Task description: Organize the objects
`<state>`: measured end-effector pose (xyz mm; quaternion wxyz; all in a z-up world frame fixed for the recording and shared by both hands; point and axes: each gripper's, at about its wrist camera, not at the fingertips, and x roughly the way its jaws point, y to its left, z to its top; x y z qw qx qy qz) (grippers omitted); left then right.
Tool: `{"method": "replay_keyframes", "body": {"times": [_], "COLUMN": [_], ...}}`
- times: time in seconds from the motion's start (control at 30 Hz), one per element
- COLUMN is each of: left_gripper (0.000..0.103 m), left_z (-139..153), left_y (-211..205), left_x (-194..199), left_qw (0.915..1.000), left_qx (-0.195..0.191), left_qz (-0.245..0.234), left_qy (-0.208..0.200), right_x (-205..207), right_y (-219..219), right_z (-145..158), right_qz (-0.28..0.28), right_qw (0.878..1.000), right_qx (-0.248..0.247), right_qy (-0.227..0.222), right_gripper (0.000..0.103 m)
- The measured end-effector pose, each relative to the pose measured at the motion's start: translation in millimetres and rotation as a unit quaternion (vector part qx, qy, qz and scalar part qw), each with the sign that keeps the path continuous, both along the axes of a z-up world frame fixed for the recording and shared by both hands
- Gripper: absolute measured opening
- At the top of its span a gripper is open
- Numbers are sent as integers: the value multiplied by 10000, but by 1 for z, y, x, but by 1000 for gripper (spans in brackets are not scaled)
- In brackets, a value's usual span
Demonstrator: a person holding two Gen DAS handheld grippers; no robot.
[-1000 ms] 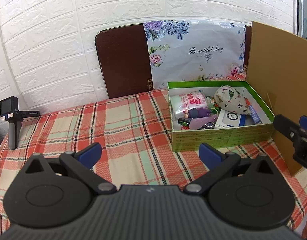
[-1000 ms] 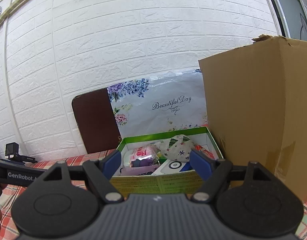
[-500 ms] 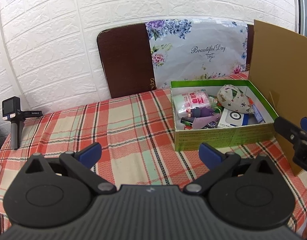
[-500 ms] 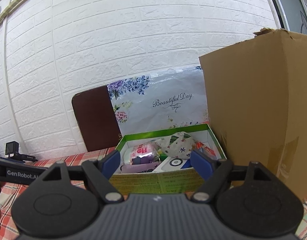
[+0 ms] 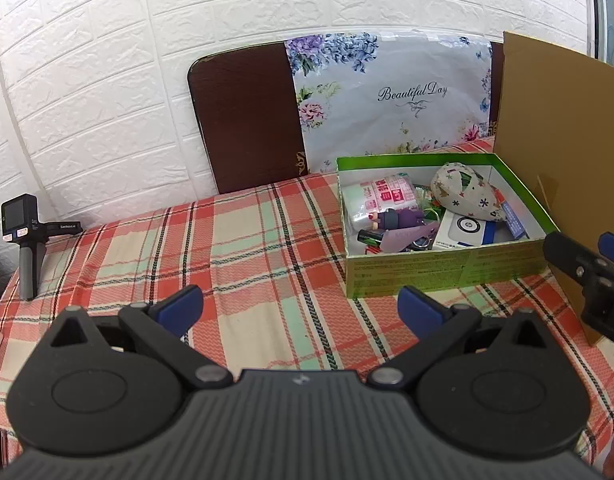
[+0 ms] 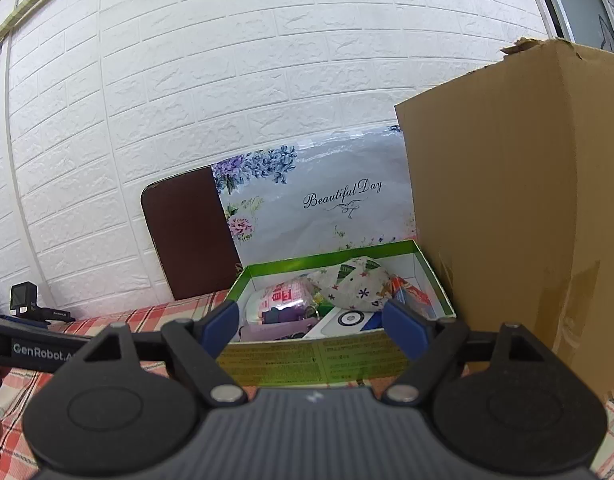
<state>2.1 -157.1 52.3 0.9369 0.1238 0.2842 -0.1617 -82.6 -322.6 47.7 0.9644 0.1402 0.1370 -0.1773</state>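
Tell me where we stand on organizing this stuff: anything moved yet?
Nothing looks done: the patterned pouch, pink packet and white box all sit jumbled in the green box. In hand: nothing; the left tongs and right tongs are open and empty. Left: every item. The plaid tablecloth offers room.

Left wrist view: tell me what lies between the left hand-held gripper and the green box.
Only bare plaid tablecloth lies between the open left hand-held gripper and the green box; the left wrist view shows it.
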Motion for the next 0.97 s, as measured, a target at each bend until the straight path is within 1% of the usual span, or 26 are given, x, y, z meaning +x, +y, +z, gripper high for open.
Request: {"method": "replay_keyframes", "body": {"times": [0.53,0.77,0.87,0.97], "left_gripper": [103,103,103,103], "left_z": [1,-1,1,3], "left_y": [-6,-9,-13,-15], "left_x": [0,2,-3,-5], "left_qw": [9999,9996,9993,9992], "left_qx": [41,-61,-79,-100], "left_qz": [-119,-208,-348,-379], "left_qy": [65,183,53,1], "right_x": [1,0,-2,-4], "right_y": [2,-1,-2,-5], "right_z": [2,1,2,4], "right_qz": [1,7,3,-38], "right_qw": [10000,10000,10000,10000], "right_qx": [-37,22,-7,8], "right_qy": [14,46,37,-8], "right_gripper": [83,83,83,84]}}
